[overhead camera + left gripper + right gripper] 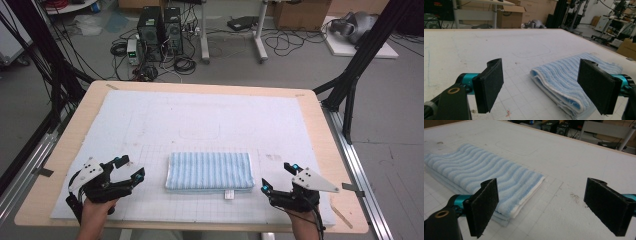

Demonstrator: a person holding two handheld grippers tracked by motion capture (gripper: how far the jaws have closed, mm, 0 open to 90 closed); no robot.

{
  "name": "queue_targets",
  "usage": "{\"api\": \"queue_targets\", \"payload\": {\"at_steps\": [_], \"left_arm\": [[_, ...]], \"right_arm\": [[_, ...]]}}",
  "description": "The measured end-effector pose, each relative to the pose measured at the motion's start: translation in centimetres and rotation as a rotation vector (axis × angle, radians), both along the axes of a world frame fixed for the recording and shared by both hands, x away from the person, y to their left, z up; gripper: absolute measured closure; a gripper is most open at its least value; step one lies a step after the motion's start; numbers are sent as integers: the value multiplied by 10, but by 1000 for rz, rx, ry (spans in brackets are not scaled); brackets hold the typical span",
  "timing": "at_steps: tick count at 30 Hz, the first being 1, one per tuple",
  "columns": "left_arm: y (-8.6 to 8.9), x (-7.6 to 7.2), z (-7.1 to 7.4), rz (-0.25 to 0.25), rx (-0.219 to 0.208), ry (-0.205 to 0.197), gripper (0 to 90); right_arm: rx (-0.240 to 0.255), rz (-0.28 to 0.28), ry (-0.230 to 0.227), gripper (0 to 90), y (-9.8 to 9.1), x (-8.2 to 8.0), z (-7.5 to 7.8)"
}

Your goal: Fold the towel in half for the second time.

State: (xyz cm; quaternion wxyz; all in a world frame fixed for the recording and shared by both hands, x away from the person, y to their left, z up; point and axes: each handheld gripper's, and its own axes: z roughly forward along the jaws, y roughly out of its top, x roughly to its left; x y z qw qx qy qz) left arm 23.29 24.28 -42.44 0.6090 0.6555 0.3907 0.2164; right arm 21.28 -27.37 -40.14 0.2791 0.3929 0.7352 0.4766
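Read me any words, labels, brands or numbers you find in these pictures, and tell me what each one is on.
No text here can be read.
Tag on the towel, a small white tab at its near edge: too small to read.
Cardboard boxes in the background: any print is too blurred.
Computer towers on the floor: no legible marking.
Mat: printed grid lines and a faint outline, no letters or numbers.

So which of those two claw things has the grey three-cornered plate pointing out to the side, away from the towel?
The right gripper: its plate's long corner points outward, away from the folded striped towel. The left gripper carries its plate farther back.
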Motion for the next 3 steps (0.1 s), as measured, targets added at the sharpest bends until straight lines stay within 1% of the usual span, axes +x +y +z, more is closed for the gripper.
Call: {"api": "queue_targets", "payload": {"at_steps": [3], "left_arm": [[0, 0, 0, -1, 1, 1, 213]], "right_arm": [[0, 0, -1, 118, 0, 0, 0]]}}
